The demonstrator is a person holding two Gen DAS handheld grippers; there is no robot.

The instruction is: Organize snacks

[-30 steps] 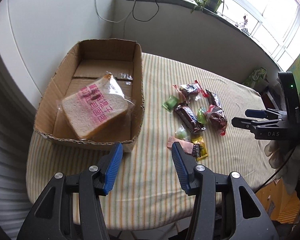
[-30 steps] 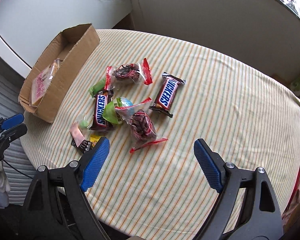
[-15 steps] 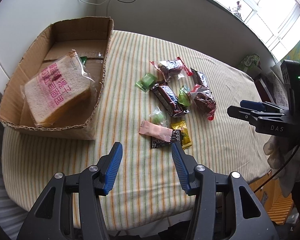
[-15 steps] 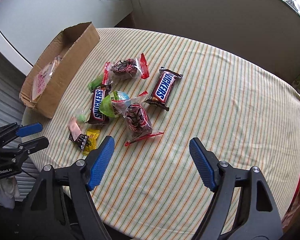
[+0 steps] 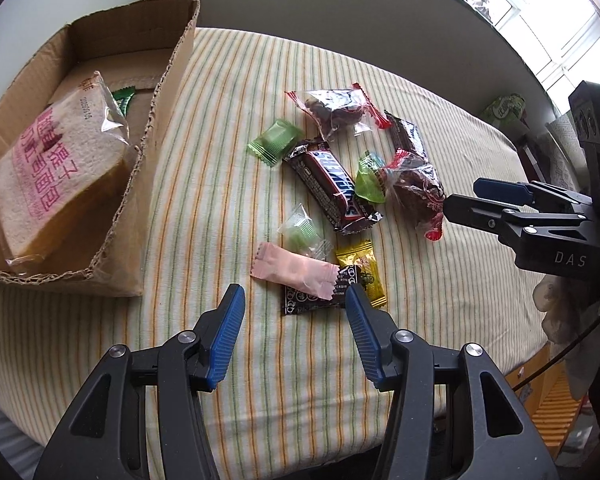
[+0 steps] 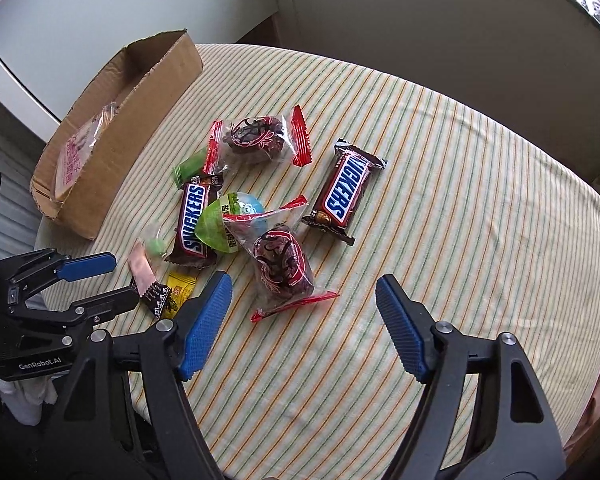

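A cardboard box (image 5: 168, 92) at the table's left holds a bagged bread slice (image 5: 56, 176) and a small green candy (image 5: 123, 98). Loose snacks lie mid-table: a pink wrapper (image 5: 294, 272) on a black packet (image 5: 300, 302), a yellow candy (image 5: 362, 268), two Snickers bars (image 6: 342, 192) (image 5: 332, 186), two red-ended bags of dates (image 6: 284, 268) (image 6: 256, 140), and green candies (image 5: 275, 142). My left gripper (image 5: 292, 312) is open, just short of the pink wrapper. My right gripper (image 6: 302, 300) is open, around the near date bag's end without touching it.
The table has a striped cloth (image 6: 460, 200) and a rounded edge close under both grippers. A wall and window sill stand behind it. An orange crate (image 5: 548, 392) sits on the floor at the right.
My left gripper has swung right from the box and moved in towards the pink wrapper. My right gripper has moved forward towards the near date bag.
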